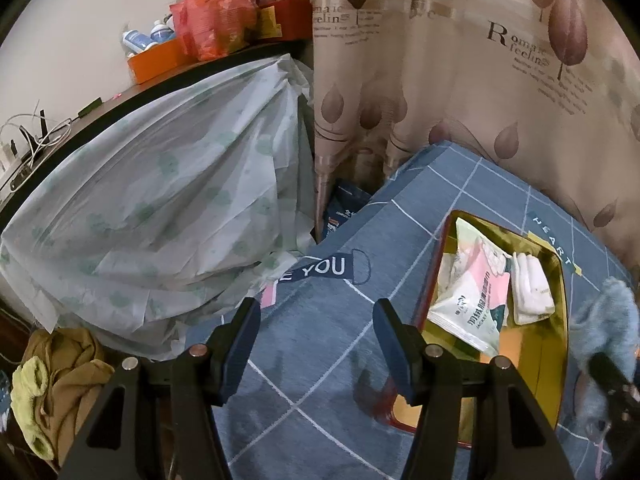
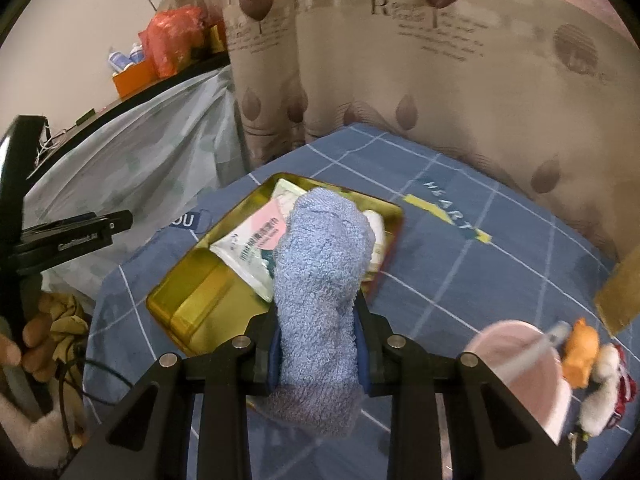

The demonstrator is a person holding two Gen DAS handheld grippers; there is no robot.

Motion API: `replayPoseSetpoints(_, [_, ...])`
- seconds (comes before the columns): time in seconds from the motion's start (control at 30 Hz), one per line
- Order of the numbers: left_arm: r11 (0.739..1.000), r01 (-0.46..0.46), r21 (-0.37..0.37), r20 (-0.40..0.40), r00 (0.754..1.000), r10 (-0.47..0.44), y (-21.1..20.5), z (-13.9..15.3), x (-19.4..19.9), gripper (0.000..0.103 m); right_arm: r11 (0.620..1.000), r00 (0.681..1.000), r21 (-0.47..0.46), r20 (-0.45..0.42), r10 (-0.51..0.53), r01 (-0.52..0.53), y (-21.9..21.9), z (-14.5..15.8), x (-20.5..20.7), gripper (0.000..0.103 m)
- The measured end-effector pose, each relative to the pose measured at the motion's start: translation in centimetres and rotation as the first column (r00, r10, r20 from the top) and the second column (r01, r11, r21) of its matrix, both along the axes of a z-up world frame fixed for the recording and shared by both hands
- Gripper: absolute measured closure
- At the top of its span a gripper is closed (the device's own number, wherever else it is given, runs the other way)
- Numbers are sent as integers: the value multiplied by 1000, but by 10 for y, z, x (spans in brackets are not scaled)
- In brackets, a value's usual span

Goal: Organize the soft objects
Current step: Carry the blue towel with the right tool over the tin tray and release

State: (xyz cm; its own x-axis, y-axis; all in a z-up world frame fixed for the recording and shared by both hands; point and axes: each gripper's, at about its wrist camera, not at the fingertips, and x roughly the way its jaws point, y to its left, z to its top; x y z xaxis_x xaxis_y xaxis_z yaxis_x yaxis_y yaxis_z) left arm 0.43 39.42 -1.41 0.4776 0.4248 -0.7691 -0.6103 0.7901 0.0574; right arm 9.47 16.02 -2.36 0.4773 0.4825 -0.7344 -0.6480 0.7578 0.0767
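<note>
Blue towel (image 2: pixel 320 280) between right gripper (image 2: pixel 318 344) pads, apparently pinched.

— What sort of place is this?

— A lived-in bedroom in a home. The blue checked bedsheet (image 2: pixel 460 264) with printed words covers a mattress, and everything sits around it.

— What else says so?

— Behind the bed hangs a leaf-patterned curtain (image 1: pixel 460 92). Left of the bed, a dark desk (image 1: pixel 132 94) is draped with a plastic sheet (image 1: pixel 160 200) and carries an orange box (image 1: pixel 154 60), bottles and cables. Below that, beside the bed, lie crumpled clothes (image 1: pixel 64 376).
</note>
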Motion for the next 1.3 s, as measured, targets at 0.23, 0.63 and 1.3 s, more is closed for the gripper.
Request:
replayPoseSetpoints(0.23, [1000, -20, -12, 11, 1000, 20, 10, 2, -5, 43, 1000, 999, -16, -44, -7, 6, 28, -18, 10, 76])
replayPoseSetpoints(0.63, [999, -34, -23, 17, 999, 34, 18, 3, -9, 43, 998, 997, -56, -78, 10, -14, 52, -38, 14, 68])
replayPoseSetpoints(1.3, [1000, -11, -11, -3, 1000, 11, 7, -1, -4, 43, 999, 999, 1, -14, 53, -53, 24, -10, -31, 33])
